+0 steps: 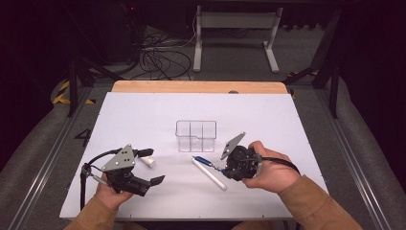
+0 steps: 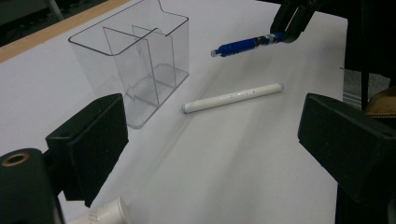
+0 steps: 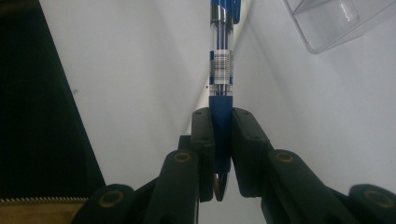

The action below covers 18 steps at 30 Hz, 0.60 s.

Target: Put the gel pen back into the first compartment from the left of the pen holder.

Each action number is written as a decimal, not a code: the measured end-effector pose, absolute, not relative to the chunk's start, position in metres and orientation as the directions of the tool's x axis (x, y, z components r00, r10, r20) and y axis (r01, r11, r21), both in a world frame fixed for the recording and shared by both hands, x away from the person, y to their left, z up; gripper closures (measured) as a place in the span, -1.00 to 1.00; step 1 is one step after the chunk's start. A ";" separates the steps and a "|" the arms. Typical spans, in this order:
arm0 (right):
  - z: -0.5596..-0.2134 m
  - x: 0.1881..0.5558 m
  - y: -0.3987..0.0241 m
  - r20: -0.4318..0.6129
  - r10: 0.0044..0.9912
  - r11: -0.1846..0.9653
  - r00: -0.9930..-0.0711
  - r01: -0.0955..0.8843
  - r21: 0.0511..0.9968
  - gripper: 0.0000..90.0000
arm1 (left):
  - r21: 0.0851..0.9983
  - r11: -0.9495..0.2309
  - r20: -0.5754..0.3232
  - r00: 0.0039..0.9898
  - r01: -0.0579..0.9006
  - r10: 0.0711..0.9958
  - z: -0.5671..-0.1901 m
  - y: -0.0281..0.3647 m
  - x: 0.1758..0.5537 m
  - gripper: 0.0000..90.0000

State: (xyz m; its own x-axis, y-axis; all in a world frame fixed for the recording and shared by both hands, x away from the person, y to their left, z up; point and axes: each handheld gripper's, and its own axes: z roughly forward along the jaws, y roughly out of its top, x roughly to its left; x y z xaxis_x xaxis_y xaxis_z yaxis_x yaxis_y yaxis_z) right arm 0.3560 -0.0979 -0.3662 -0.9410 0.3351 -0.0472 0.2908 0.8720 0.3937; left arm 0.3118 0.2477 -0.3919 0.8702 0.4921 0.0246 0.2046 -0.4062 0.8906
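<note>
Because the right gripper (image 3: 223, 154) has its black jaws clenched on the blue grip end of the ballpoint pen (image 3: 221, 70), the pen juts forward off the white table (image 1: 143, 115), lifted just in front of the clear organiser (image 1: 196, 135). It looks light, stiff and smooth, so it may swivel between the pads; a hold nearer its middle would likely steady it. The barrel is transparent plastic with a printed label and blue ends. The left gripper (image 1: 151, 167) rests with its jaws released and wide apart, a white cap (image 1: 148, 161) between them. Beyond lies a matte white marker (image 2: 232, 97), round and slim, then the glossy, hard-walled, partitioned organiser.
</note>
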 end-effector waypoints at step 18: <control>-0.366 0.362 -0.084 -0.122 0.079 0.954 -0.989 0.040 0.297 0.78 | 0.882 -0.424 0.011 0.891 0.206 0.454 -0.390 0.243 0.313 -0.76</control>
